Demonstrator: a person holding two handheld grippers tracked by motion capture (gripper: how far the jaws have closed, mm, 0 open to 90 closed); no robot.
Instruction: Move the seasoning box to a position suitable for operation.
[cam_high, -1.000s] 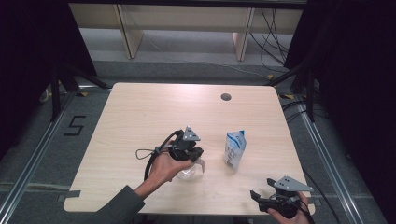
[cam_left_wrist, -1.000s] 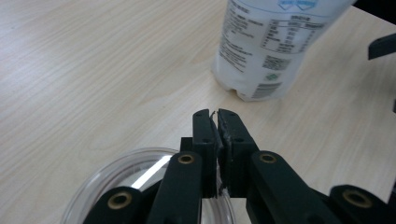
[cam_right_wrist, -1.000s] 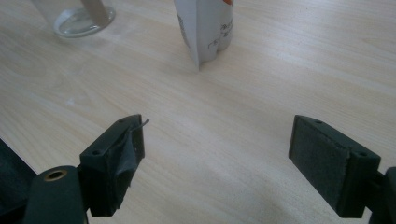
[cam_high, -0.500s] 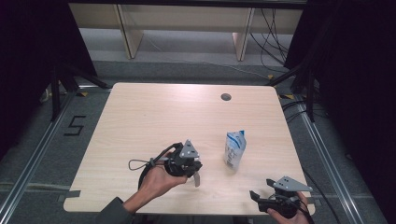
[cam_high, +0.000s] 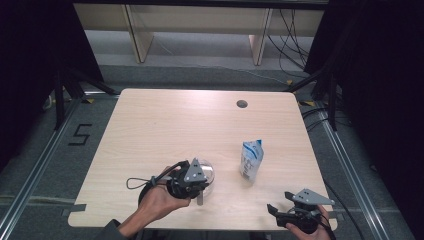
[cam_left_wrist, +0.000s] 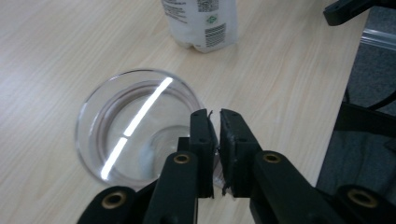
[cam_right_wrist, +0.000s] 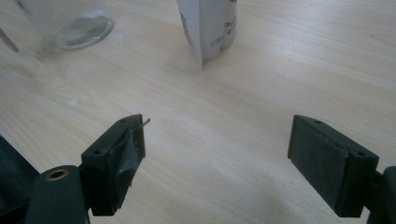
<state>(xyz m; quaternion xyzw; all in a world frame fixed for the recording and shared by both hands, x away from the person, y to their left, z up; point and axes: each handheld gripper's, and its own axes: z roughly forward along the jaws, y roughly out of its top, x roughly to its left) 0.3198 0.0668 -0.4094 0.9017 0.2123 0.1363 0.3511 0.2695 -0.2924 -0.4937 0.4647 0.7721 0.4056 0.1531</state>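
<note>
A clear glass (cam_high: 209, 172) stands near the table's front edge, left of centre. My left gripper (cam_high: 199, 186) reaches it from the near side. In the left gripper view its jaws (cam_left_wrist: 215, 135) stand almost together with the glass's (cam_left_wrist: 135, 121) rim wall pinched between them. They have just been opening a little, and the rim stays between the pads. A white pouch (cam_high: 251, 160) with a blue top stands upright to the right of the glass. My right gripper (cam_high: 280, 202) rests at the front right edge, open and with nothing between its jaws (cam_right_wrist: 217, 154), facing the pouch (cam_right_wrist: 208, 28).
The light wooden table (cam_high: 165, 125) has a round cable hole (cam_high: 242, 104) at the back right. The left gripper's black cable (cam_high: 140, 181) loops over the table to the left of the hand. Dark floor and metal rails surround the table.
The left hand with its gripper has drawn back toward the near edge, ending beside the glass. The right gripper has kept still.
</note>
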